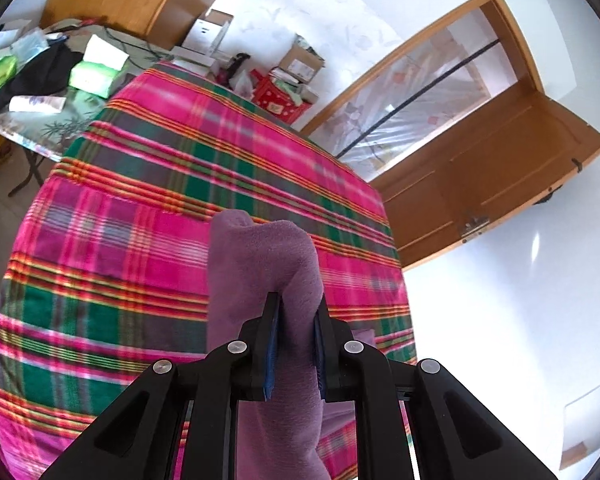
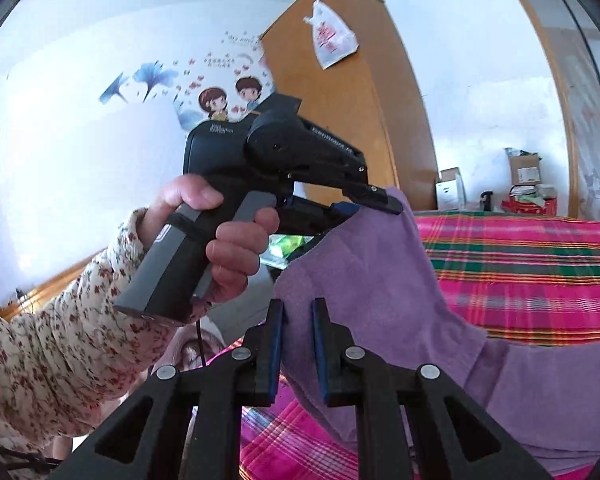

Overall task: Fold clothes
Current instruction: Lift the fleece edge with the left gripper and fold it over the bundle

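Both grippers are clamped narrow on one purple cloth, and the coming move turns on how the edge held between them runs against the plaid bed. In the left wrist view the left gripper has its blue pads pinched on a bunched fold of the cloth, which rises past the fingertips and also hangs down beneath them, above the near part of the bed. In the right wrist view the right gripper nips a low corner of the same cloth, while the left gripper, held in a hand with a floral sleeve, grips the corner higher up and farther off. So the held edge slopes, left end higher and farther, right end lower and nearer the camera, and the rest of the cloth drapes down from it, its far side lying on the bed. The edge seems roughly to follow the near side of the bed, though the fisheye leaves that unsure. The hanging part lies toward the bed from both grippers, so my judgement is that a fold would carry the edge out over the bed, and that the two ends should be levelled first or the fold may land skewed.
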{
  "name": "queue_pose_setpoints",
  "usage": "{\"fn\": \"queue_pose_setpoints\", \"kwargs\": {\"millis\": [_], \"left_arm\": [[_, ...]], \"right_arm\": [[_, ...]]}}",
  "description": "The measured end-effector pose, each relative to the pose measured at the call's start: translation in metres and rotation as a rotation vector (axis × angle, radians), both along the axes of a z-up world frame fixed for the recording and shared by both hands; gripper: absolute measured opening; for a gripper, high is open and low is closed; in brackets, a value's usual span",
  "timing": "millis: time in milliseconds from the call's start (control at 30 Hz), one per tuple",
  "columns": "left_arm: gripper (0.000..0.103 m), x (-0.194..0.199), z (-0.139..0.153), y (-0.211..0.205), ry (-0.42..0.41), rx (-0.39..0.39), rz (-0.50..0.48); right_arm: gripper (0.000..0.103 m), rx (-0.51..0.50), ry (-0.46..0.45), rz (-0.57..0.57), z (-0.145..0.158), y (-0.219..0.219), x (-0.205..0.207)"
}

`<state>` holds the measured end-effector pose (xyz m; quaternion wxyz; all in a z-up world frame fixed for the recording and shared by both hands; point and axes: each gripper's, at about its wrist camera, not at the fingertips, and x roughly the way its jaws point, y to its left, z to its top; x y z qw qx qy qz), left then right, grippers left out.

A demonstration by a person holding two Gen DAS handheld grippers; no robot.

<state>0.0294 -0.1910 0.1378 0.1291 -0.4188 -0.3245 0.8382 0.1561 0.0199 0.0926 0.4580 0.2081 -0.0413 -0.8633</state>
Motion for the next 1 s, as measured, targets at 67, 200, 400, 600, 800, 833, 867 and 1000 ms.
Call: {"fn": "queue_pose_setpoints", "kwargs": {"millis": [67, 200, 400, 600, 800, 833, 867, 1000], "left_arm": [[0.016, -0.004, 0.005, 0.010, 0.003, 0.001, -0.010], [0.016, -0.013, 0.016, 0.033, 0.019, -0.001, -0.041], [0.016, -0.024, 0.031, 0.075, 0.035, -0.031, -0.099], [0.016, -0.038, 0.035, 0.114, 0.017, -0.061, -0.146], [0.016, -0.052, 0.037, 0.139, -0.001, -0.062, -0.170], [0.016, -0.055, 0.038, 0.144, -0.004, -0.069, -0.180], [0.016, -0.058, 0.039, 0.150, -0.007, -0.076, -0.189], [0.016, -0.067, 0.038, 0.166, -0.014, -0.081, -0.211]], "right_arm": [[0.015, -0.013, -0.001, -0.017, 0.004, 0.009, 0.001], [0.014, -0.043, 0.006, -0.061, 0.014, 0.031, -0.005], [0.014, -0.074, 0.017, -0.132, 0.027, 0.067, -0.008], [0.014, -0.096, -0.003, -0.196, 0.029, 0.093, -0.014], [0.014, -0.118, -0.020, -0.258, 0.028, 0.118, -0.020], [0.014, -0.125, -0.025, -0.265, 0.027, 0.122, -0.022], [0.014, -0.132, -0.030, -0.273, 0.027, 0.125, -0.023], [0.014, -0.149, -0.046, -0.321, 0.023, 0.142, -0.028]]}}
